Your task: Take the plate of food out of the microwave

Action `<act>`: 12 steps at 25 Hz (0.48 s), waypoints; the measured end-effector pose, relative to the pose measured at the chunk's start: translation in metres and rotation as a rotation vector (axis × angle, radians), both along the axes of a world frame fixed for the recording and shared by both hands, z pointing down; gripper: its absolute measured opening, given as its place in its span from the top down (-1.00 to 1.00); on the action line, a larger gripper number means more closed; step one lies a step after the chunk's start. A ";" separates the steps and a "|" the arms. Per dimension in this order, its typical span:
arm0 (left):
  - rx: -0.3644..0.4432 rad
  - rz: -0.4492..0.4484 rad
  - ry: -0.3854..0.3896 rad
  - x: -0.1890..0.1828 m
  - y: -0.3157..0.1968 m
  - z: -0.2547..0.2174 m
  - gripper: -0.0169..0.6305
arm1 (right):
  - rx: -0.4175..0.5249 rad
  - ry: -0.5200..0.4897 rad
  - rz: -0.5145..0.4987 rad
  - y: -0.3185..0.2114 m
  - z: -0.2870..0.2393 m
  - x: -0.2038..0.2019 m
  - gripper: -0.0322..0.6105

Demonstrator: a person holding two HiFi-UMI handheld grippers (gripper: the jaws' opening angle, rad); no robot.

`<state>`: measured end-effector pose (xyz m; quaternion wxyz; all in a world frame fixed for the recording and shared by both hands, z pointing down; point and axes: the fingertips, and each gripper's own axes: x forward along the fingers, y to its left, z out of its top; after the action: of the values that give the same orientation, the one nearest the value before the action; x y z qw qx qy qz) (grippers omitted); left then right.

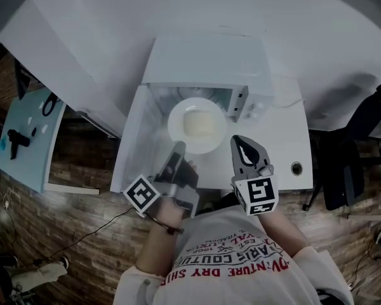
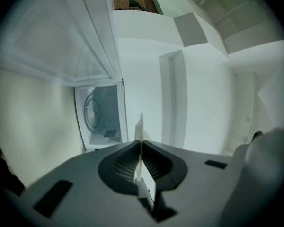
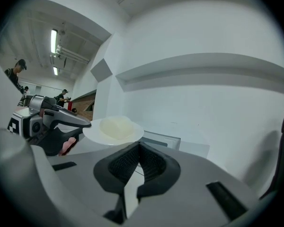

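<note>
A white plate (image 1: 176, 115) with a pale mound of food (image 1: 200, 123) hangs in the air in front of the open white microwave (image 1: 203, 59). My left gripper (image 1: 176, 149) is shut on the plate's near left rim. In the left gripper view the rim (image 2: 140, 126) shows edge-on between the closed jaws (image 2: 141, 144), and behind it is the empty cavity with its turntable (image 2: 91, 111). My right gripper (image 1: 237, 140) is shut on nothing, just right of the plate. In the right gripper view the plate (image 3: 132, 135) and the left gripper (image 3: 61, 121) lie ahead to the left.
The microwave door (image 1: 132, 142) stands open to the left. The white table (image 1: 286, 138) has a round cable hole (image 1: 296, 168). A dark chair (image 1: 359, 138) is at the right, and a blue table (image 1: 25, 138) is at the left. People stand far off (image 3: 16, 72).
</note>
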<state>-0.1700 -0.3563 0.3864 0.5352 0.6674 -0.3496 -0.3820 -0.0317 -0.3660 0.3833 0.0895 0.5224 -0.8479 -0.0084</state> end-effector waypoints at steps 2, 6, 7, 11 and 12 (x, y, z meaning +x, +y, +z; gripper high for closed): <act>0.002 -0.007 0.002 0.000 0.000 -0.003 0.89 | 0.000 -0.004 0.004 0.001 -0.002 0.001 0.87; 0.015 -0.008 -0.003 -0.001 -0.001 -0.011 0.89 | 0.002 -0.008 0.012 -0.001 -0.002 0.003 0.87; 0.019 -0.008 0.000 -0.001 -0.001 -0.012 0.89 | 0.003 -0.006 0.013 -0.001 -0.003 0.002 0.86; 0.020 -0.006 0.010 -0.001 -0.002 -0.014 0.89 | 0.009 -0.004 0.013 -0.003 -0.005 0.000 0.86; 0.020 -0.005 0.012 -0.002 -0.003 -0.014 0.89 | 0.007 -0.006 0.013 -0.003 -0.005 0.000 0.87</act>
<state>-0.1715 -0.3589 0.3724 0.5298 0.6695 -0.3443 -0.3907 -0.0320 -0.3695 0.3782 0.0853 0.5281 -0.8448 -0.0094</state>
